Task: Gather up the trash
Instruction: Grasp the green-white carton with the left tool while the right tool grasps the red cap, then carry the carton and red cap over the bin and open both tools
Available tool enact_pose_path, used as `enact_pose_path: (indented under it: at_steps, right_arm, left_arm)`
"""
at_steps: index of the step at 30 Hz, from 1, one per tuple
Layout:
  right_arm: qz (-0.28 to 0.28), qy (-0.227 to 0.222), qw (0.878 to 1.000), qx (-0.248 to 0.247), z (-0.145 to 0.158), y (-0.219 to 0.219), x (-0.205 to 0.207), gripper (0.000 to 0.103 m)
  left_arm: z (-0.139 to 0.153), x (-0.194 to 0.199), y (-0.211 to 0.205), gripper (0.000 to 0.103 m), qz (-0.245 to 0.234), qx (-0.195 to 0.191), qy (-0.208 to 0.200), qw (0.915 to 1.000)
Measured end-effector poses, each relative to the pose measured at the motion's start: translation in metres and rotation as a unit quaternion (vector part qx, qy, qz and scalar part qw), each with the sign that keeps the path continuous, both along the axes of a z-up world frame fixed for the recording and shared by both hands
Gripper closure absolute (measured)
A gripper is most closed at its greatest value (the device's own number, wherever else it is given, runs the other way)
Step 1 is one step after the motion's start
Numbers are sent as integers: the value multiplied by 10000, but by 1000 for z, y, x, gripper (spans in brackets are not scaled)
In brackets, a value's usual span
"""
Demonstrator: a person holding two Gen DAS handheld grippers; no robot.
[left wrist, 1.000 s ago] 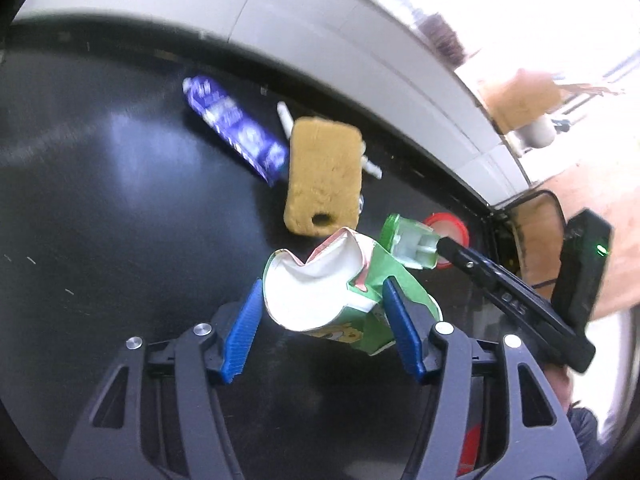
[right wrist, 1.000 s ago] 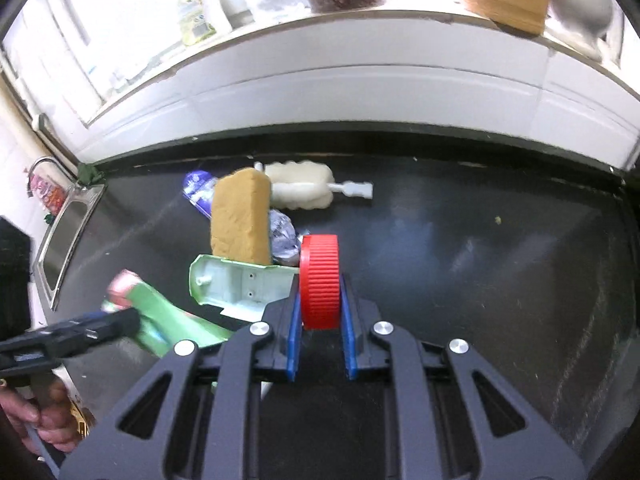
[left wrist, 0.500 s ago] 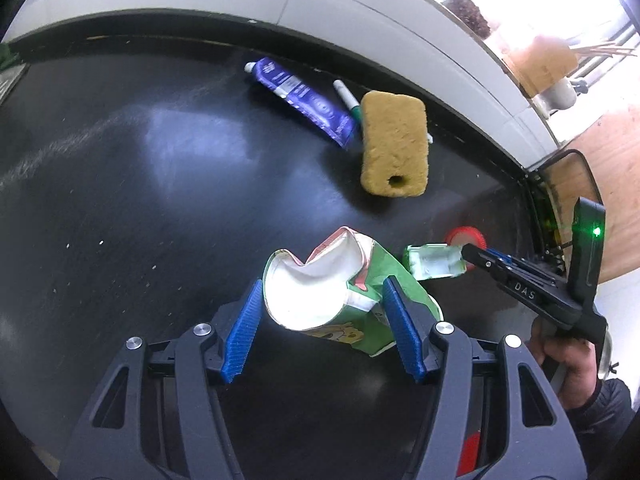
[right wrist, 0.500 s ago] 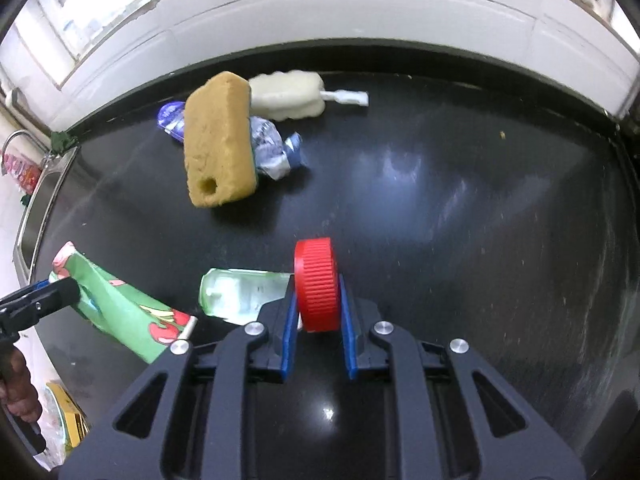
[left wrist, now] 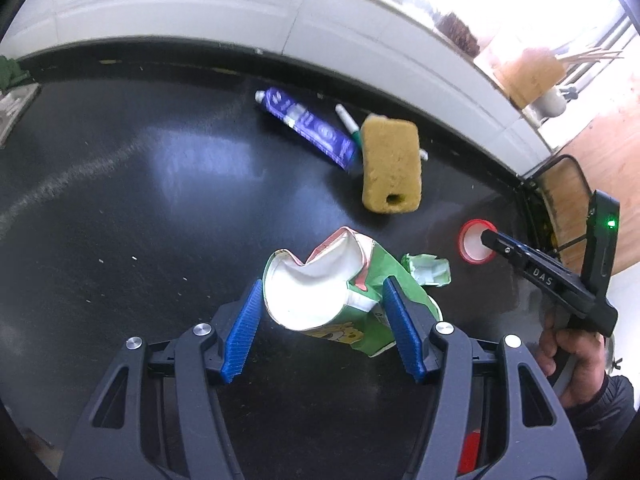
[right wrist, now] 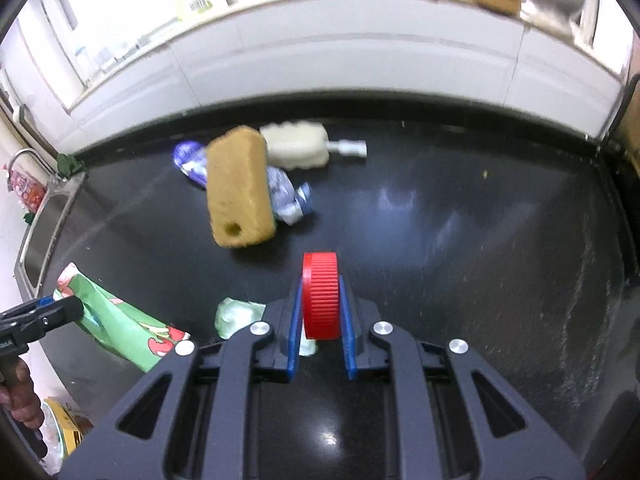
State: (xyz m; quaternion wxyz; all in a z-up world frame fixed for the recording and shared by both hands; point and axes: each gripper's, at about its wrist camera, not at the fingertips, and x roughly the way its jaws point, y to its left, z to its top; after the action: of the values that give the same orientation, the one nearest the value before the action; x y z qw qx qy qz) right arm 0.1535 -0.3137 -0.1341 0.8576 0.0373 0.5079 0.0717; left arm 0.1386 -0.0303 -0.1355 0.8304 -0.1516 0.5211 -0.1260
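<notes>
My claws have drifted away from the sponge (left wrist: pixel 391 167) since earlier. My left claw (left wrist: pixel 322 322) grips the crushed carton (left wrist: pixel 316 300); my right claw (right wrist: pixel 320 322) clamps the red cap (right wrist: pixel 320 300) above the counter (right wrist: pixel 480 240).

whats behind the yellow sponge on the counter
Behind the sponge lie a blue tube and a white brush head with its handle. The sponge covers part of each, so where they meet is hidden.

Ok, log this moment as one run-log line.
left gripper: shut on green carton | right gripper: shut on red cap | on black counter: sponge, blue tube, crumpled green wrapper
</notes>
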Motion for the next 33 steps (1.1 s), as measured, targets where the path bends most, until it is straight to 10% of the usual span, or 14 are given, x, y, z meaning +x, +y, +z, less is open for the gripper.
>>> enact_pose_path:
  at_steps: [11,18,33]
  right_arm:
    - [686,-463,9966,28,65,64,-20,85]
    - [1847,-372,9818,225,72,178,-46,85]
    - [4928,763,8637,725,21,490,-223,85]
  left_arm:
    - [47,-38,45,44,343,88,-471,9983]
    - [57,-111,123,44,1122,590,-590,9902]
    - [0,-347,303,44,3211,1231,434,9380]
